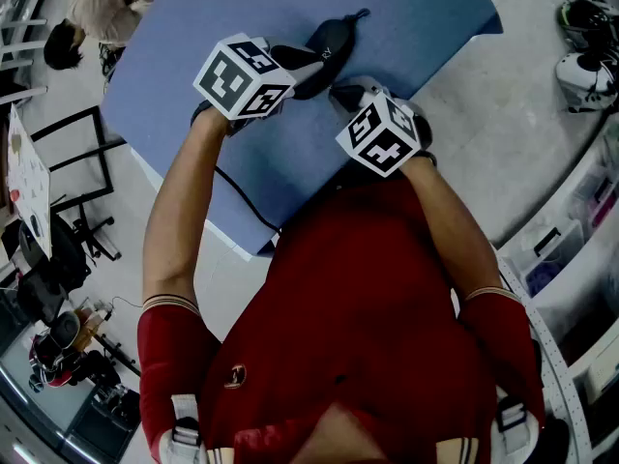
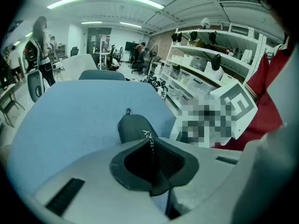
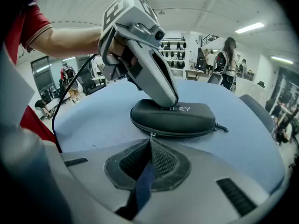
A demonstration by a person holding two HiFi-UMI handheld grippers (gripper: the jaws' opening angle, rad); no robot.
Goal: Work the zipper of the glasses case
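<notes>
Reads "ERY" at the end of the white lettering (image 3: 180,108) on the lid of the black glasses case (image 3: 191,120), the first letters covered by a gripper tip. Pinches, with the right gripper (image 3: 150,140) and its jaws shut tight, the small metal zipper pull (image 3: 152,134) on the case's near long side. Presses the left gripper (image 3: 171,99) down from above, jaws drawn all but together, tips touching the top of the lid over the start of the word. Lies flat with its lid down, well in from the edges of a blue table (image 1: 426,37), a small tab (image 3: 221,127) trailing from the far end. Trails a black cable (image 1: 247,201) off the table's near edge, beside the bare forearm and red shirt (image 1: 377,288) of the person holding both tools. Opens beyond onto a bright, busy workroom: strip lights (image 2: 140,0) across a white ceiling, white shelving (image 2: 205,73) loaded with gear along one wall, an office chair (image 2: 35,83) off to the side, and people standing (image 3: 229,62) among desks in the distance.
</notes>
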